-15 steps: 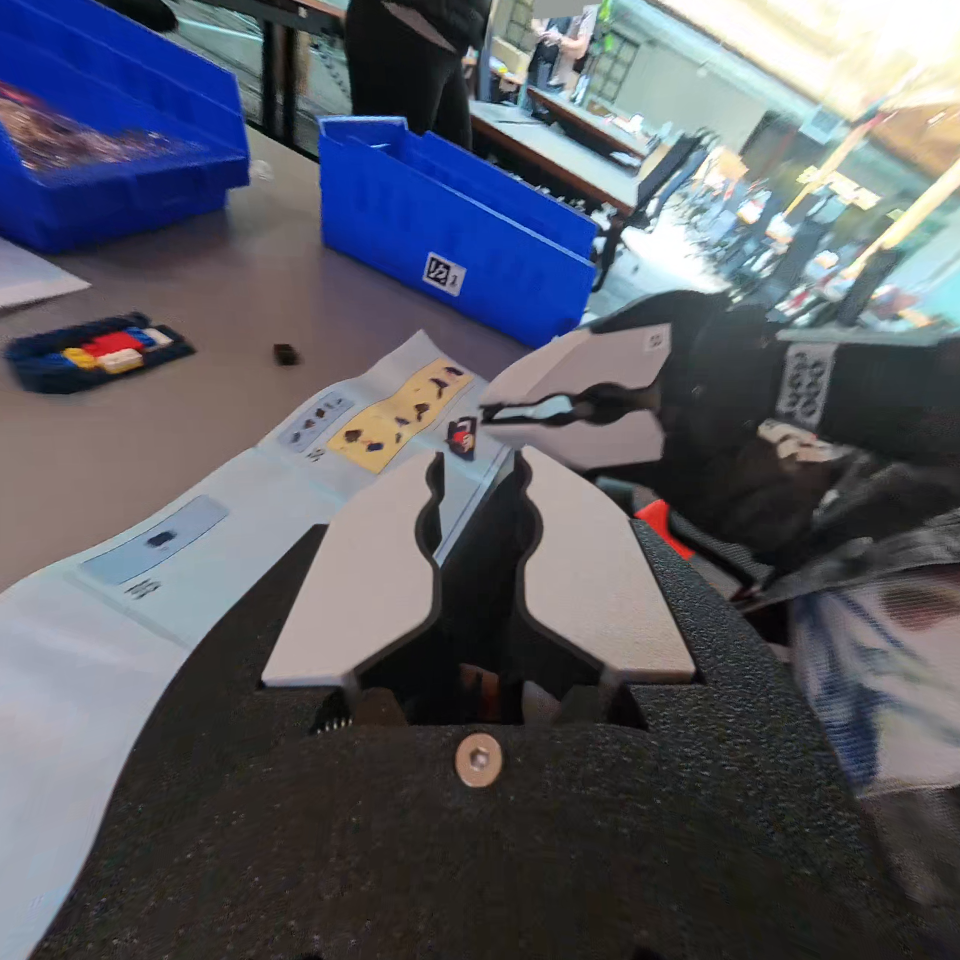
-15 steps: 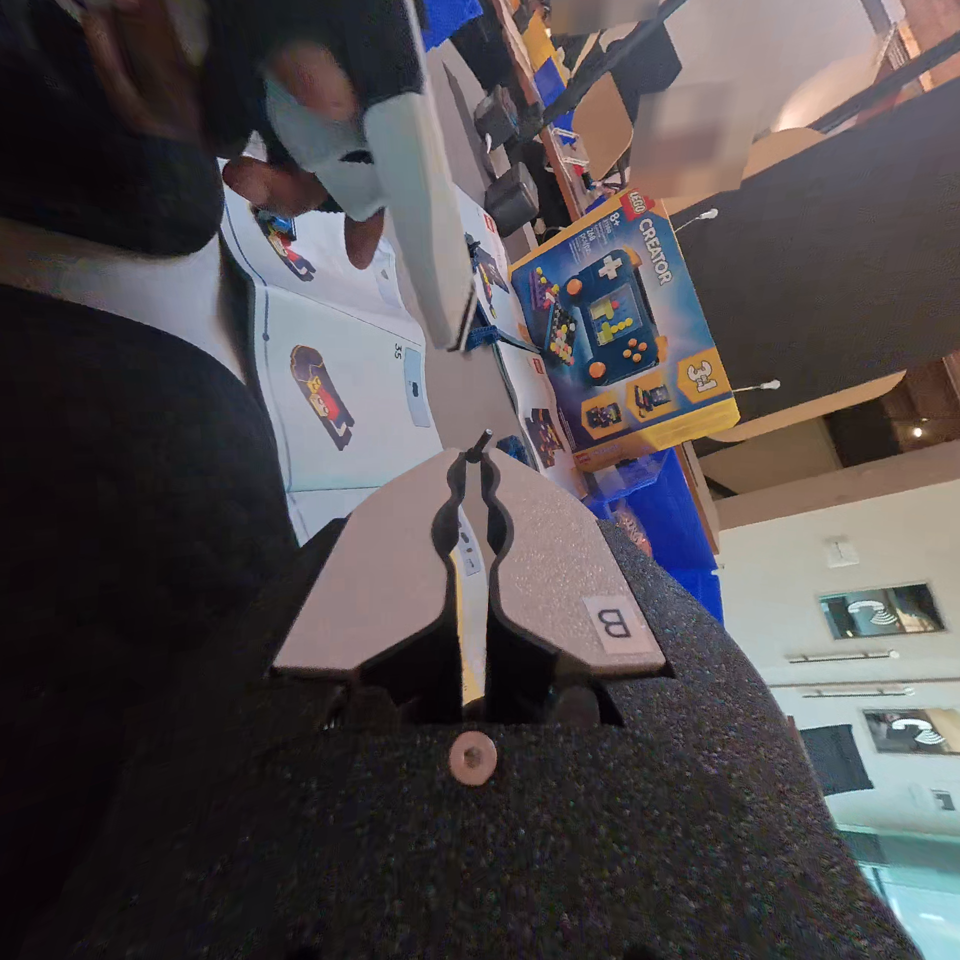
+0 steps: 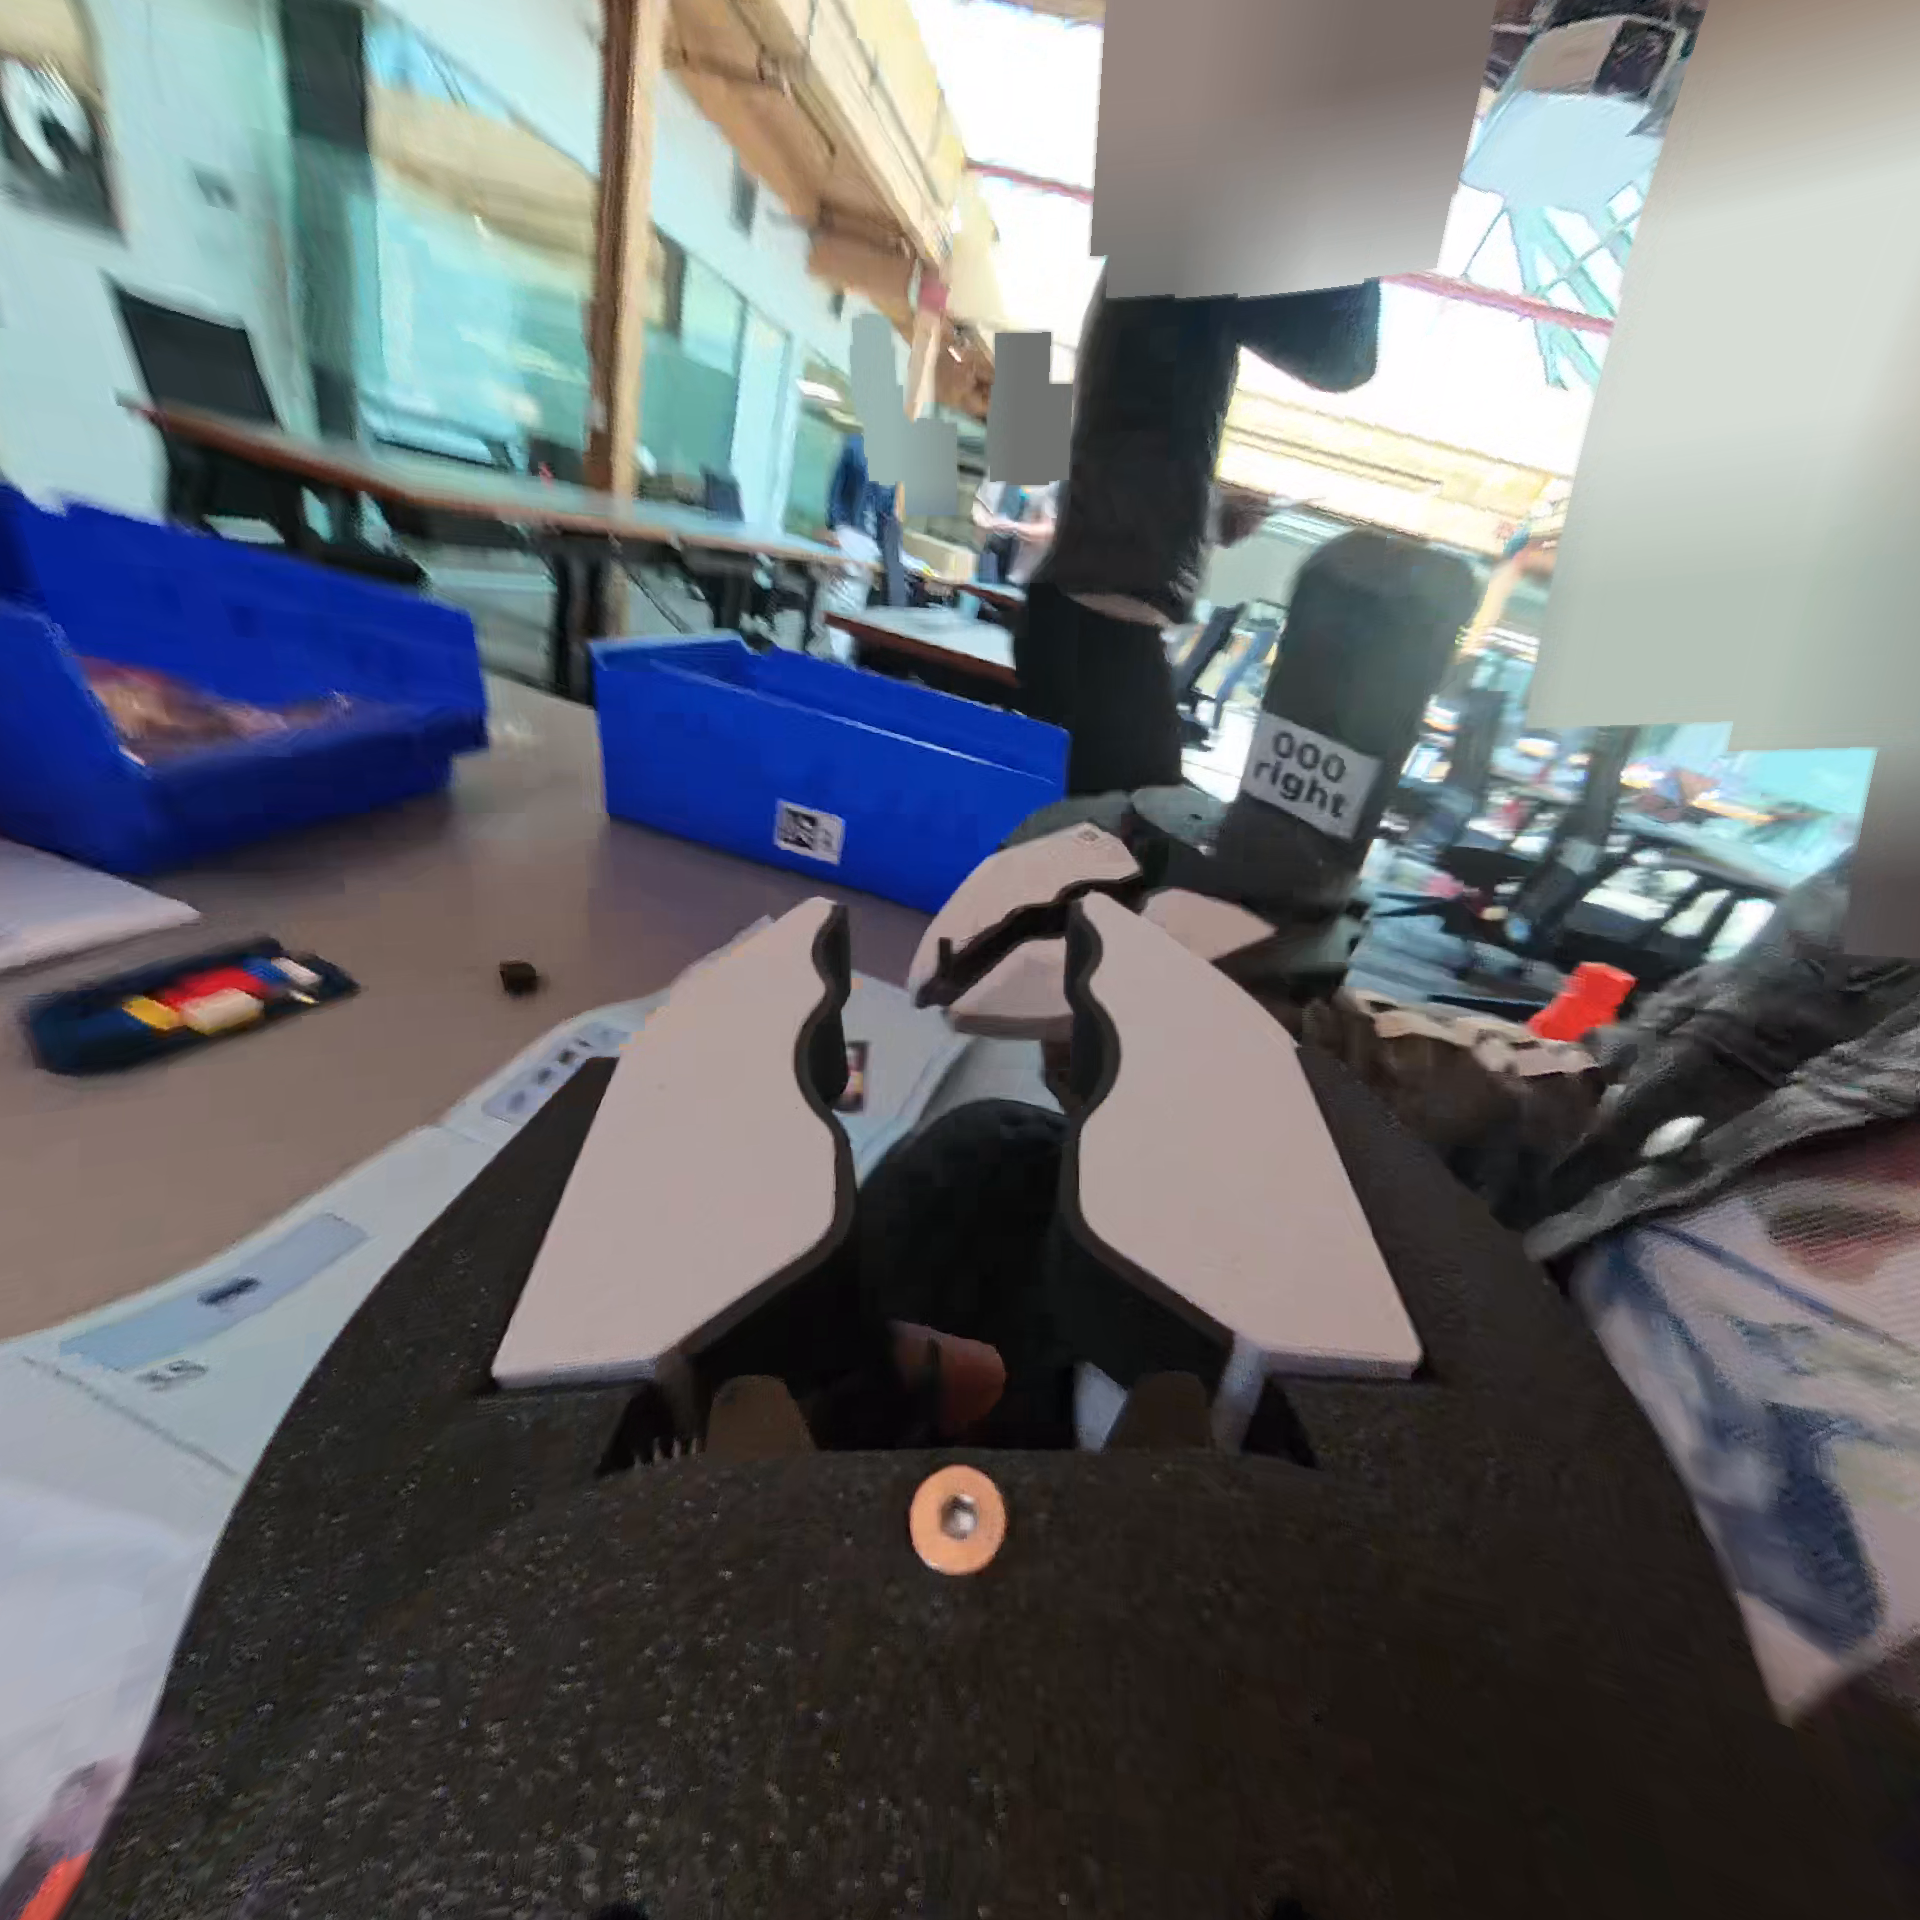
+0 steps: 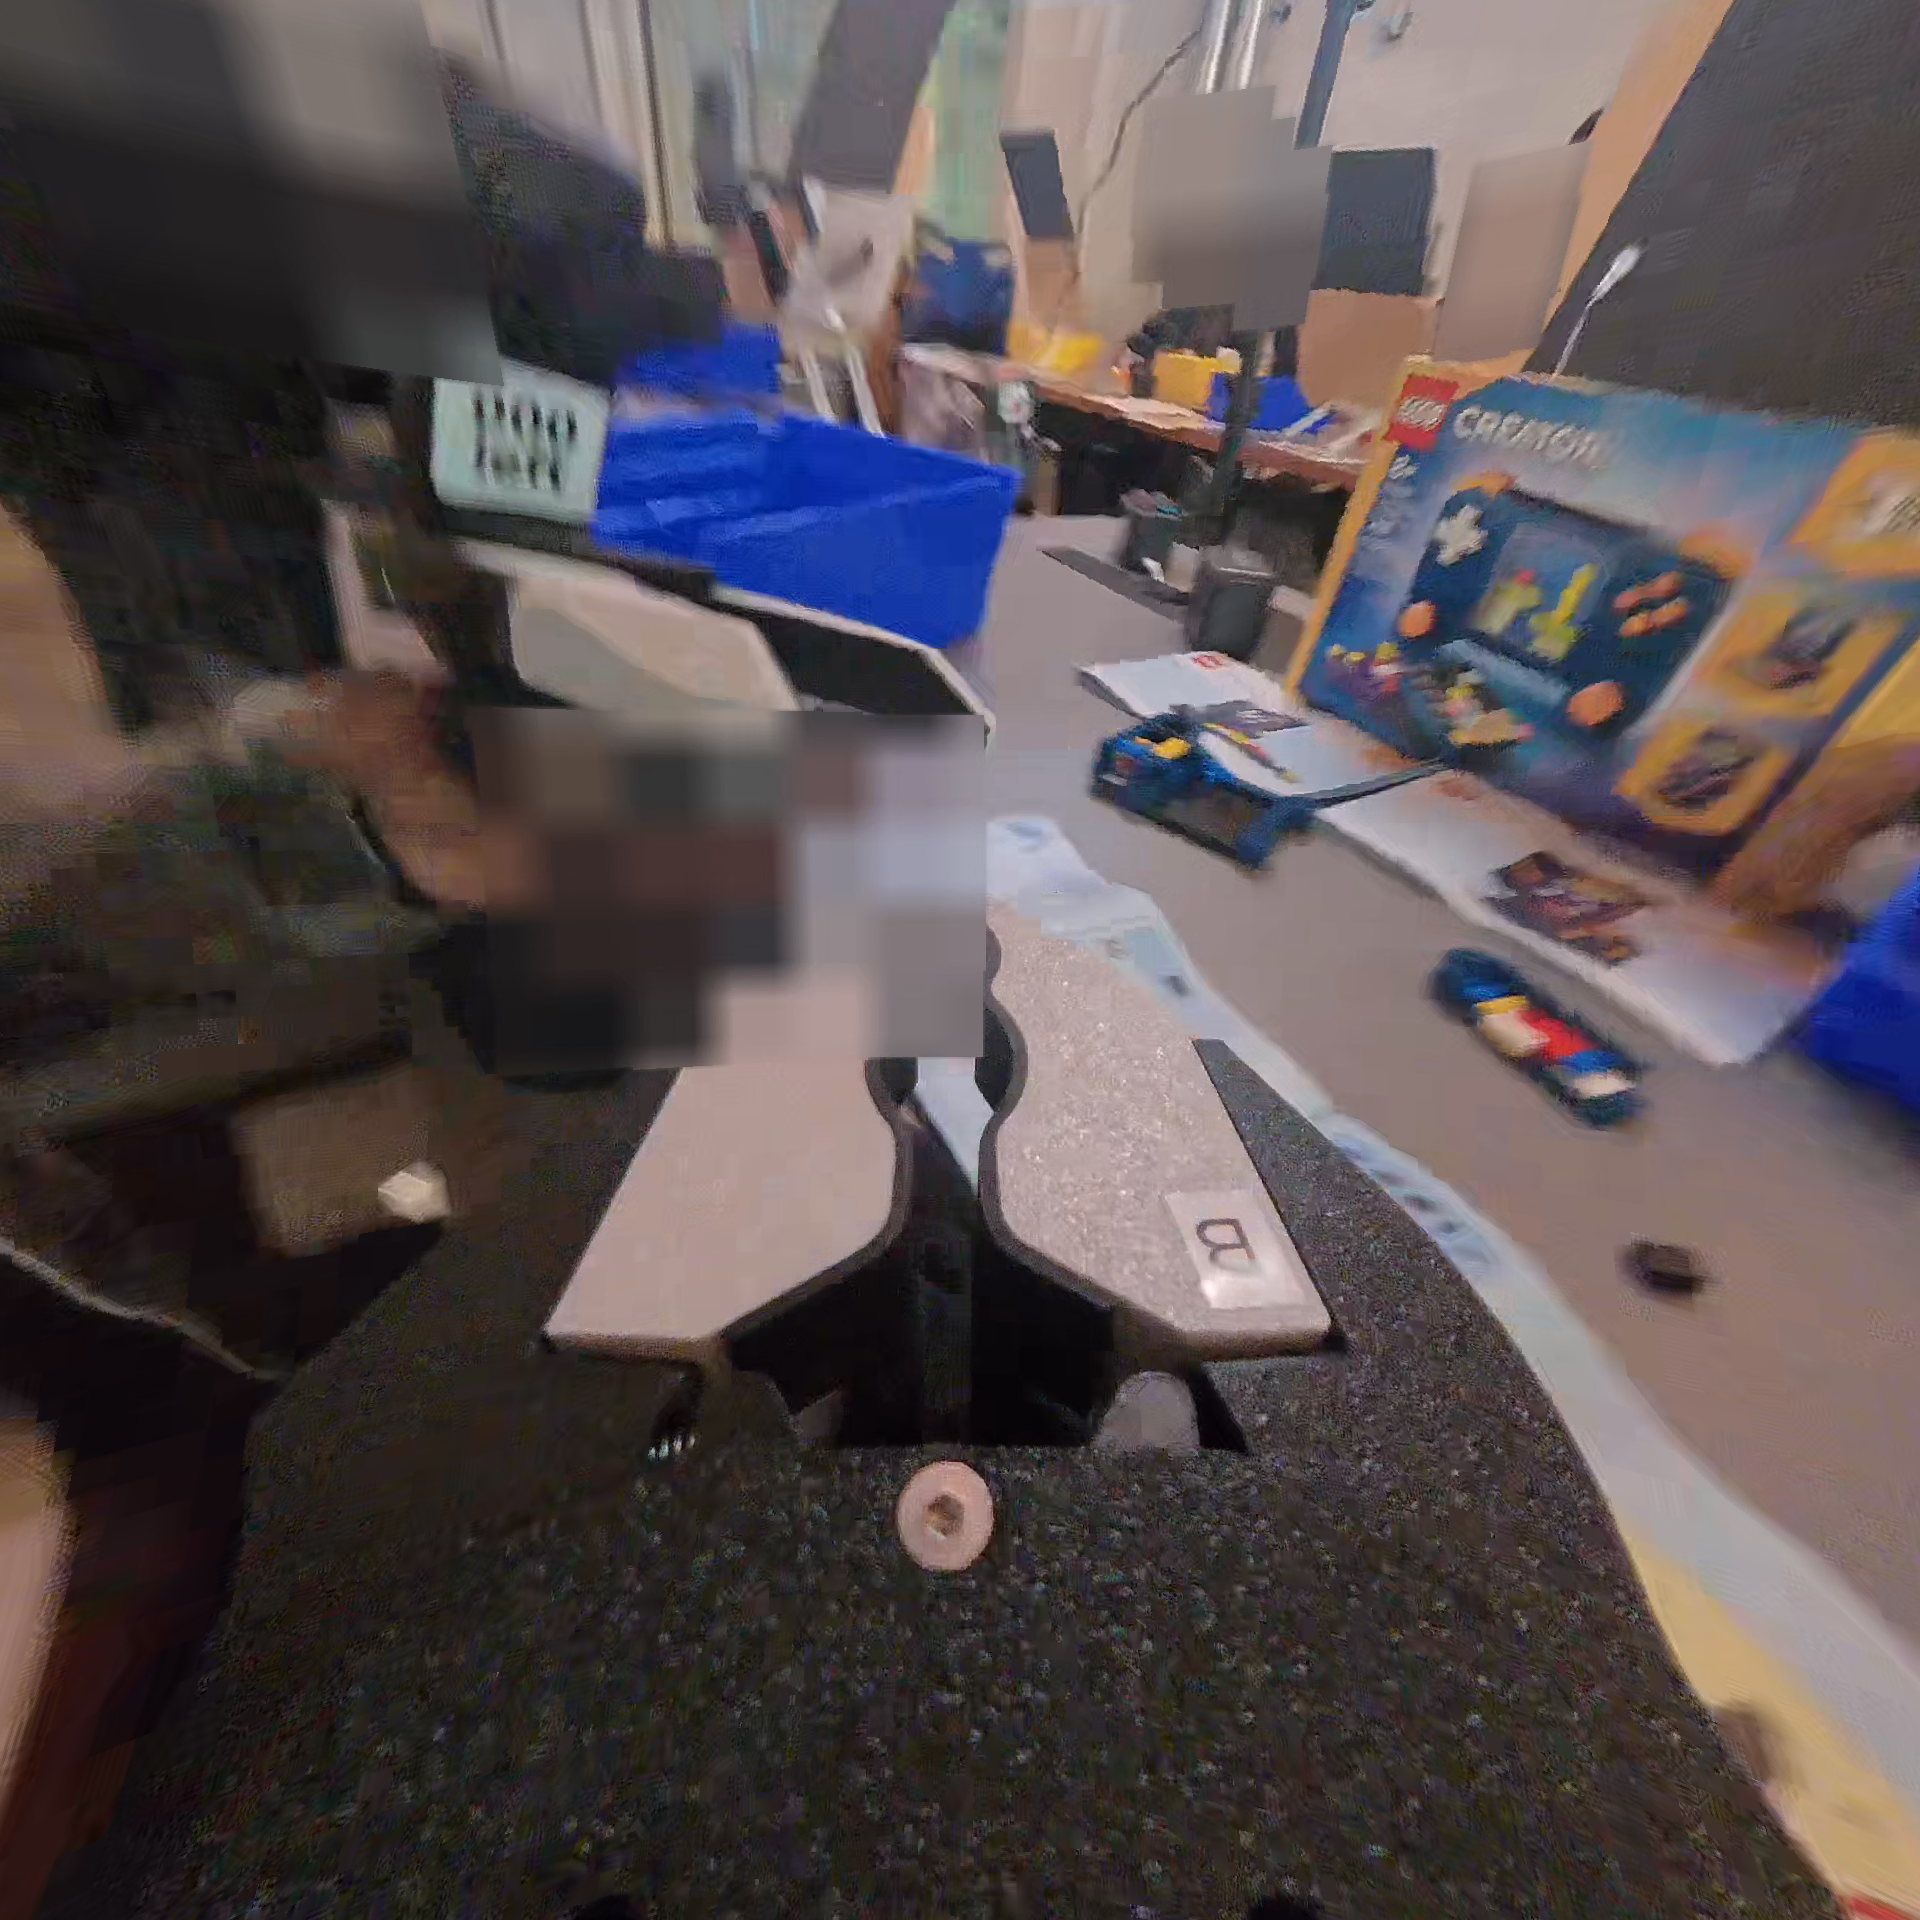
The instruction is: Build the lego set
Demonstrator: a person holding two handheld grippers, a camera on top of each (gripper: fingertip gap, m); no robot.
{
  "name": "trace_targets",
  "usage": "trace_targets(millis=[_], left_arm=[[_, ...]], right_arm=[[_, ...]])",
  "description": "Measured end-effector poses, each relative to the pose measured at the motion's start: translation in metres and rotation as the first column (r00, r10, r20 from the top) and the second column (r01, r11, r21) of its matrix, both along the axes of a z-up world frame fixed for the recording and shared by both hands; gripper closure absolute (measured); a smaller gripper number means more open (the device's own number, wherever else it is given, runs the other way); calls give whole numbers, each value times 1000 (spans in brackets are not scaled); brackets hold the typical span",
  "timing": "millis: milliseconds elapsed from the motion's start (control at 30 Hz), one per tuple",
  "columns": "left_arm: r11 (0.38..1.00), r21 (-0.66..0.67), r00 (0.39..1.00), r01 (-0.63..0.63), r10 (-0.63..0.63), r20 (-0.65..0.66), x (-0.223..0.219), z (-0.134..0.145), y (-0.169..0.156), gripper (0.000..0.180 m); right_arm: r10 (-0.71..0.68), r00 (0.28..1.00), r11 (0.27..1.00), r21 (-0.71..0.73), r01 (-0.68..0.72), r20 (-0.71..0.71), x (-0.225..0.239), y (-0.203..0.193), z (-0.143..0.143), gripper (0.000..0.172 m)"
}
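Note:
My left gripper [image 3: 956, 920] is open with nothing between its fingers [image 3: 727, 1122]. It hovers over an open instruction booklet [image 3: 312, 1247] on the grey table [image 3: 364, 914]. My right gripper [image 3: 940, 982] shows just beyond the left fingertips. It is shut, and a small thin dark piece [image 3: 940, 958] sticks out at its tip. In the right wrist view a blurred patch hides most of the right gripper's tips; one finger [image 4: 1101, 1091] shows above the booklet [image 4: 1091, 914]. The left gripper [image 4: 727, 655] shows at the upper left.
A small black piece [image 3: 516, 975] lies loose on the table, also in the right wrist view [image 4: 1665, 1265]. A flat blue brick plate with coloured bricks [image 3: 187, 1003] lies at the left. Two blue bins [image 3: 831, 769] [image 3: 208, 686] stand behind. A toy box [image 4: 1621, 603] and a blue brick build [image 4: 1195, 779] are at the right. My left and right fingertips are right by each other. From either gripper's tips it is about 25 centimeters to the small black piece [image 3: 516, 975].
My left gripper's jaws have opened wider and its view has tilted up. The right gripper has turned from lying sideways to more level and stays shut on the thin dark piece.

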State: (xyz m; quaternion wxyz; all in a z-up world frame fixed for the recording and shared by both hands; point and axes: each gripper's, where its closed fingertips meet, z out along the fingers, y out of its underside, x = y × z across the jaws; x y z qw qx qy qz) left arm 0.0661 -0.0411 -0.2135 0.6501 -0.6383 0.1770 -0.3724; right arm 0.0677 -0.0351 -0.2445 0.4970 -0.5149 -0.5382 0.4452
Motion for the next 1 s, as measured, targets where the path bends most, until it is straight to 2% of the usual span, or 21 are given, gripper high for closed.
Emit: trace_targets(millis=[33,67,133,200,267,367,533,800,1000], left_arm=[[995,74,997,-62,65,-42,-3,2,-2,141],[980,156,984,-126,143,-104,-5,3,-5,142],[915,327,922,-236,318,-222,-7,5,-13,144],[844,462,844,-275,441,-305,-3,6,-21,146],[796,545,784,-263,506,-361,7,4,-26,146],[775,577,754,-257,535,-382,17,3,-29,151],[778,586,751,-227,522,-403,24,5,-40,169],[766,621,666,-169,553,-501,32,-1,-48,162],[821,568,680,-52,446,-582,46,-11,-52,170]], right_arm=[[59,995,976,-205,-73,-75,1,-6,7,167],[88,983,914,-379,-143,-158,3,-10,15,167],[53,950,769,-594,-236,-308,9,-8,27,166],[8,927,675,-681,-282,-376,12,-9,31,167],[0,918,626,-716,-310,-397,11,-19,30,167],[35,908,532,-761,-371,-418,7,-38,29,167],[81,897,489,-766,-416,-435,10,-52,32,167],[180,914,515,-757,-403,-365,19,-65,24,167],[313,903,514,-747,-422,-295,28,-71,17,166]])
